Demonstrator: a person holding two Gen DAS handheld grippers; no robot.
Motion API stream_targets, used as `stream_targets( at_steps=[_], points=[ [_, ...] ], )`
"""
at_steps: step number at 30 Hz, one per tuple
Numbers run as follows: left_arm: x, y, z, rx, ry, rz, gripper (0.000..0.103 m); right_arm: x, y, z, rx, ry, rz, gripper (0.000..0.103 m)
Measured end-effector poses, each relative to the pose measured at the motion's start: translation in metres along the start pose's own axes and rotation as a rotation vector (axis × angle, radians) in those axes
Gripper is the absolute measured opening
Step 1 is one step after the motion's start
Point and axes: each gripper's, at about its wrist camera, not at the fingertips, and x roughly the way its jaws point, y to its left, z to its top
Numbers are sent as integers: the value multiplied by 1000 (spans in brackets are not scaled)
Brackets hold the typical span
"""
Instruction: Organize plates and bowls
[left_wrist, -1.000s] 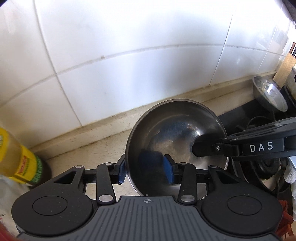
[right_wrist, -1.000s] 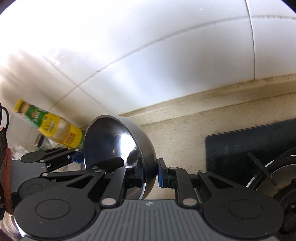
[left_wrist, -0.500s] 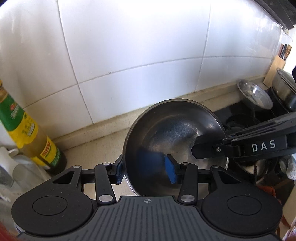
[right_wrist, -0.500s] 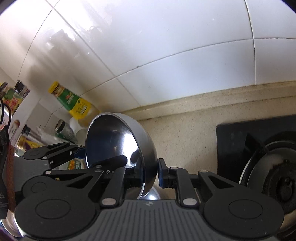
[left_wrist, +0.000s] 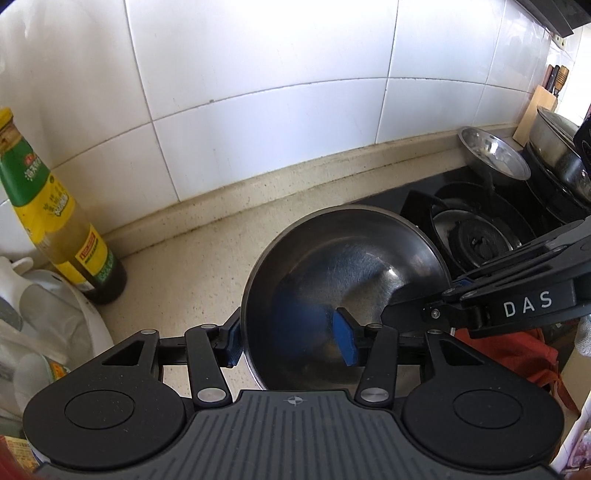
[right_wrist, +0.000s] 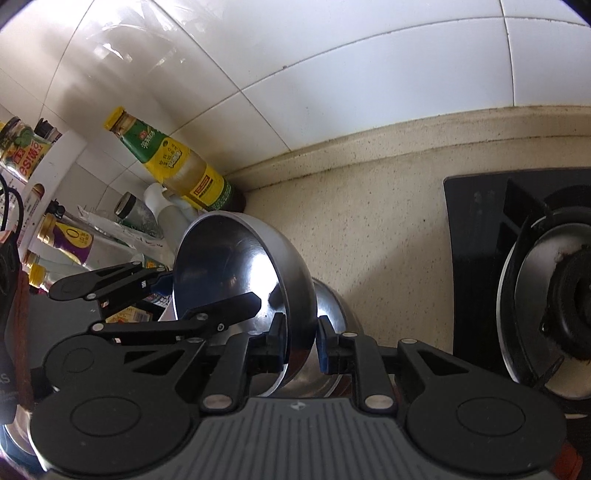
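A steel bowl (left_wrist: 347, 266) is held tilted above the beige counter (left_wrist: 207, 258). My right gripper (right_wrist: 301, 341) is shut on its rim, one pad inside and one outside the wall of the bowl (right_wrist: 295, 280). My left gripper (left_wrist: 290, 341) straddles the near rim and its jaws are opening. The inner blue pad (left_wrist: 345, 341) stands away from the wall, so nothing is pinched. In the left wrist view the right gripper (left_wrist: 443, 291) reaches in from the right. A second steel bowl (right_wrist: 334, 306) lies under the held one. A third bowl (left_wrist: 493, 153) leans at the back right.
A yellow-labelled sauce bottle (left_wrist: 55, 218) stands at the tiled wall on the left, with white containers (left_wrist: 55, 321) and several more bottles (right_wrist: 66, 236) beside it. A black gas hob (left_wrist: 476, 236) lies to the right, with a pot (left_wrist: 557, 147) and a knife block (left_wrist: 535, 110) beyond.
Both grippers have drawn back from the wall with the bowl, so more counter and the hob show. The left gripper's pads have spread apart off the rim. A second bowl now shows underneath.
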Motion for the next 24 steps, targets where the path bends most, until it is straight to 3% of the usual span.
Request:
stream_targets(
  at_steps=[8,11,13,15,24],
  points=[
    [7,-2,-12,16,27,-26,58,12,2,-12,-8,40,-37,20],
    [12,-2,-17,27,37,-20,59,8,7,-13,-59,6,-100,24],
    [11,-1,-19,33,32,3,64,-1,11,-13,-98,-41,-142,26],
    [9,1,-21,28,22,4,70,-6,12,-13,-114,-63,-148,29],
    [-4,8,-29,33,-23,10,76,2,5,-12,-87,-50,-151,31]
  ],
)
